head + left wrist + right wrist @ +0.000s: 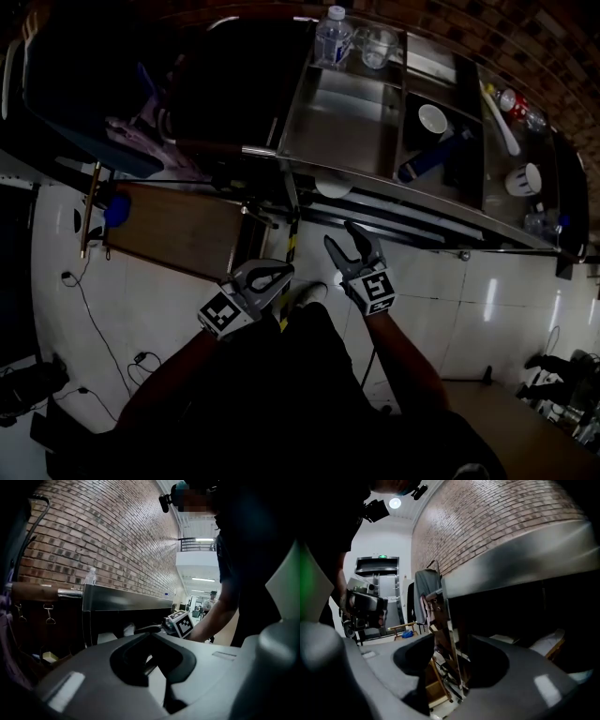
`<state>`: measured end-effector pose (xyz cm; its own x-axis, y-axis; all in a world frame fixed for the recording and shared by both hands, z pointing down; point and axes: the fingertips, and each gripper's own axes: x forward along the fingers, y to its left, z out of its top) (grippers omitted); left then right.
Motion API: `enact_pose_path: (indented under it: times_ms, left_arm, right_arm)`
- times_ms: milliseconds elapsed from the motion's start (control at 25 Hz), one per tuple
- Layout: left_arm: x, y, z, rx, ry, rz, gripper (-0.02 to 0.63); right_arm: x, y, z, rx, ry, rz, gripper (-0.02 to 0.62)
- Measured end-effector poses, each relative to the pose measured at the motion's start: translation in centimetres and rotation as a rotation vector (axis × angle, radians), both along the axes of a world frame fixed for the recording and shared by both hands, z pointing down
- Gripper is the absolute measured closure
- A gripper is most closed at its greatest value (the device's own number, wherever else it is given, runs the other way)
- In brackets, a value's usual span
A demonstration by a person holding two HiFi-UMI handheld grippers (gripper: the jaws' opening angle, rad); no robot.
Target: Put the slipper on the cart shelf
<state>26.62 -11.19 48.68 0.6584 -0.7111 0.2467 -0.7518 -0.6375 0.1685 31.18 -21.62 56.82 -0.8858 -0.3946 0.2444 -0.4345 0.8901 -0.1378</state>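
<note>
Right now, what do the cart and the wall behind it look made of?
The cart is probably stainless steel with a smooth, shiny finish: its trays and rim catch pale reflections. The wall is bare brick, matt and reddish brown, with mortar lines showing between the courses.

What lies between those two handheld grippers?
Head view: a yellow-and-black striped strip beside the left gripper, then white floor tile up to the right gripper.

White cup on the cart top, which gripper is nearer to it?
Right. The right gripper is below-left of the white cup; the left gripper sits farther left and lower.
</note>
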Motion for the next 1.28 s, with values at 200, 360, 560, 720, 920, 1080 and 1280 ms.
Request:
enact_pose_path:
  times_ms: [200, 360, 560, 720, 920, 1080, 1280]
  left_arm:
    - [-2.0, 1.6, -1.1, 0.034, -0.006, -0.013, 0.604]
    - [-5.1, 3.0, -0.9, 0.036, 0.002, -0.037, 0.604]
    - [-10.2, 5.3, -1.2, 0.057, 0.024, -0.026, 0.604]
    - [-14.9, 7.4, -1.3, 0.077, 0.045, 0.003, 0.604]
    - [-20.4, 10.1, -1.9, 0.09, 0.063, 0.057, 0.604]
    - [-24.3, 11.6, -2.0, 0.121, 0.055, 0.107, 0.604]
    - [-26.5, 13.5, -3.4, 0.182, 0.043, 0.128, 0.604]
  right_arm:
    - [-2.6, 4.7, -3.3, 0.008, -0.047, -0.092, 0.391]
    - [-5.7, 8.3, -5.2, 0.005, -0.068, -0.132, 0.453]
    - [-10.8, 12.6, -5.8, 0.017, -0.059, -0.174, 0.545]
    - [-15.2, 15.6, -6.8, 0.004, -0.053, -0.157, 0.595]
    - [-20.4, 18.3, -8.4, -0.012, -0.044, -0.085, 0.595]
    - [-24.4, 20.2, -9.4, 0.0, -0.035, -0.043, 0.595]
    - [-27.4, 23.0, -10.7, 0.021, -0.049, -0.033, 0.595]
